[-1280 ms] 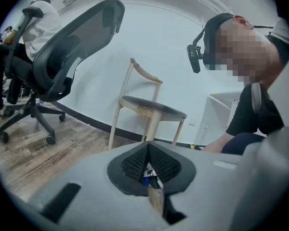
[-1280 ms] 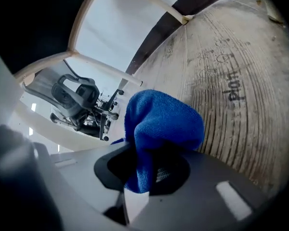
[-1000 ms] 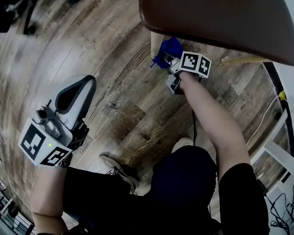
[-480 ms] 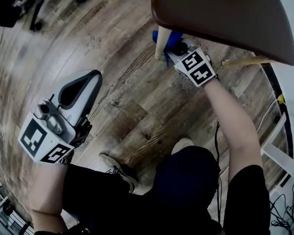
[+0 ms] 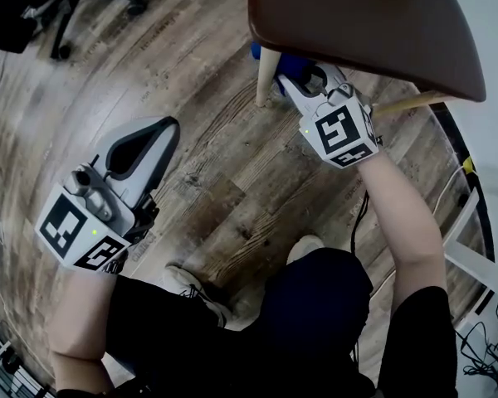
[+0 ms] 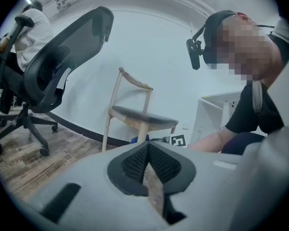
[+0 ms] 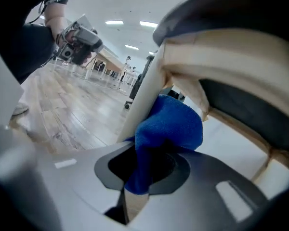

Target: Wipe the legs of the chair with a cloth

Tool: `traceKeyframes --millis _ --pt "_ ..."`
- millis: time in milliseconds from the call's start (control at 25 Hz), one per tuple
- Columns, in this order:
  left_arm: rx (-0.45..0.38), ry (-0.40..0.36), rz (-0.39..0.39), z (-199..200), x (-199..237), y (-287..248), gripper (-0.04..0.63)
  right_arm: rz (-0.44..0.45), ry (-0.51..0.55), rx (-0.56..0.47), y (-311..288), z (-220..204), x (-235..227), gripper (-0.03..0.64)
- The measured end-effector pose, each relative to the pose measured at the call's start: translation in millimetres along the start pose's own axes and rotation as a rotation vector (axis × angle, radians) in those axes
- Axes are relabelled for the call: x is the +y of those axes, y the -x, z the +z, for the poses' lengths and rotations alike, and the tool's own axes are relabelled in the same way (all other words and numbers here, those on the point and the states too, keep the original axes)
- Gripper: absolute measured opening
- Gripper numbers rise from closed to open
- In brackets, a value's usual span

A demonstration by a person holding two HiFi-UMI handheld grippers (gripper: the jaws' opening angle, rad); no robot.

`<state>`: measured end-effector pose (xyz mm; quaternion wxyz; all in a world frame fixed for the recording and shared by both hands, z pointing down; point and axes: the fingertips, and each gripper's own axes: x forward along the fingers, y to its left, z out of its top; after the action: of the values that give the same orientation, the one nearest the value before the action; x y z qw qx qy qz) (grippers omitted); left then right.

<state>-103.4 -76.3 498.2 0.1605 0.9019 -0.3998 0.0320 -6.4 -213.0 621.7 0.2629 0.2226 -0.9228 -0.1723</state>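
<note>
Right gripper (image 5: 301, 81) clamps blue cloth (image 7: 171, 126) against chair leg (image 7: 144, 93); left gripper (image 5: 153, 135) closed, empty.

Up under the chair (image 5: 373, 23) seat, the right hand-held gripper (image 5: 294, 78) has the cloth (image 5: 292, 63) in its jaws against the leg (image 5: 266, 77) to its left, while the left hand-held gripper (image 5: 153, 135) hangs well apart, lower left, over the floor (image 5: 224, 172).

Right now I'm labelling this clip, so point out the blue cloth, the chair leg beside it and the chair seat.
blue cloth (image 7: 171, 124), right gripper view, the bunched fold above the jaws.
chair leg (image 5: 266, 73), head view, the pale shaft below the seat.
chair seat (image 5: 365, 23), head view, middle of its brown top.
</note>
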Motion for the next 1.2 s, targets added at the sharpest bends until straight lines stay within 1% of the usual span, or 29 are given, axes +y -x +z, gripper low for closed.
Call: traceKeyframes --millis 160,240,440,520,760,920,1040,1200 --pt "-0.006 -0.002 0.000 2 0 1 0.000 -0.083 -0.020 -0.080 20 31 -15 0.061" --pt "-0.010 0.000 0.002 3 0 2 0.000 -0.109 -0.042 -0.107 29 43 -19 0.061" --pt "-0.017 0.000 0.004 4 2 4 0.000 -0.117 -0.107 -0.121 37 50 -20 0.061" --pt "-0.018 0.002 0.007 4 4 5 0.000 -0.112 -0.165 -0.128 38 51 -19 0.061" --pt "-0.025 0.004 0.000 6 3 4 0.000 -0.088 -0.418 -0.198 56 54 -9 0.061" --pt "-0.024 0.006 -0.003 4 5 5 0.000 -0.017 -0.584 -0.285 71 78 7 0.061" --pt "-0.025 0.010 -0.006 5 6 5 0.000 0.039 -0.658 -0.338 77 99 12 0.061" --pt "-0.024 0.007 -0.011 5 4 3 0.000 0.078 -0.708 -0.379 76 120 8 0.061"
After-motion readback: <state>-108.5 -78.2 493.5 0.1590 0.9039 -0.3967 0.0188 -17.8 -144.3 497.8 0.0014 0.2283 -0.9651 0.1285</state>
